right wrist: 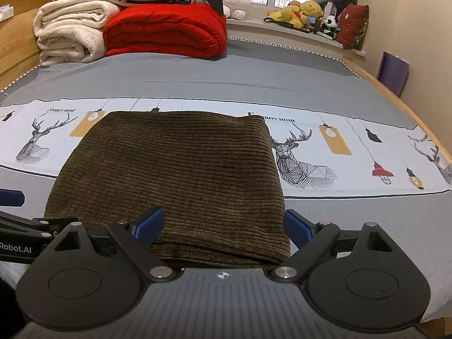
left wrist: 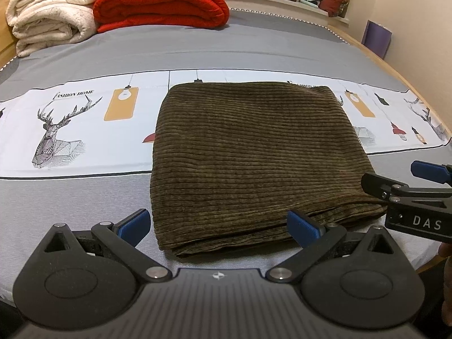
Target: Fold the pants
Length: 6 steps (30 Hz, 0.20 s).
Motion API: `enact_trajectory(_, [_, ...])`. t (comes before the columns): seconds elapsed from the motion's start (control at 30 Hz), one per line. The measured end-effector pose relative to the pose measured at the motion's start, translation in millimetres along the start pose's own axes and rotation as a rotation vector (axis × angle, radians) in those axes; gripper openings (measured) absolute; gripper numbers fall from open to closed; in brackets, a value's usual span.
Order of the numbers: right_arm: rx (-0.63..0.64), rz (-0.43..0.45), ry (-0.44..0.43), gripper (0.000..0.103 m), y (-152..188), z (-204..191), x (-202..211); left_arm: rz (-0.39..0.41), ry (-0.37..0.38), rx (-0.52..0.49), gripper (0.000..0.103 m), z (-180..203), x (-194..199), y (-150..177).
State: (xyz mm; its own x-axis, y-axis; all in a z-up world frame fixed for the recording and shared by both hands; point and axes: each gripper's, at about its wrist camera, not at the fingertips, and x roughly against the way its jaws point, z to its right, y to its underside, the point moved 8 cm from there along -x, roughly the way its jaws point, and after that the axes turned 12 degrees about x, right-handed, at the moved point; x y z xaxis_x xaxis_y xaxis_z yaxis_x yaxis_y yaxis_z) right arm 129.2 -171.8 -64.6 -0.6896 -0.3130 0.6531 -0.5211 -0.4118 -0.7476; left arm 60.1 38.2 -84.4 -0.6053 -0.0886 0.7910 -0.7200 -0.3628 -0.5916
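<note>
One pair of folded pants [left wrist: 248, 155] lay near the bed's [left wrist: 197, 50] near edge, open sheet left and far. Left gripper [left wrist: 219, 227] and right gripper [right wrist: 224, 227] both spread, released, straddling the pants' near edge.

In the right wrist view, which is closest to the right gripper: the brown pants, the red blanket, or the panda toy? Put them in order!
From the right gripper:
1. Folded brown pants, right in front.
2. Red blanket, far back, left.
3. Panda toy, on the window ledge, back right.

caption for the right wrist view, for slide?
Open right tongs at the near edge of folded brown corduroy pants on a bed.
</note>
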Motion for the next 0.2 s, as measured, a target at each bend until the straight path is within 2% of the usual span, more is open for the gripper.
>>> enact_trajectory(0.2, [0.004, 0.002, -0.002, 0.092, 0.2, 0.1, 0.0, 0.002, 0.001, -0.001, 0.103, -1.7, 0.5, -1.2])
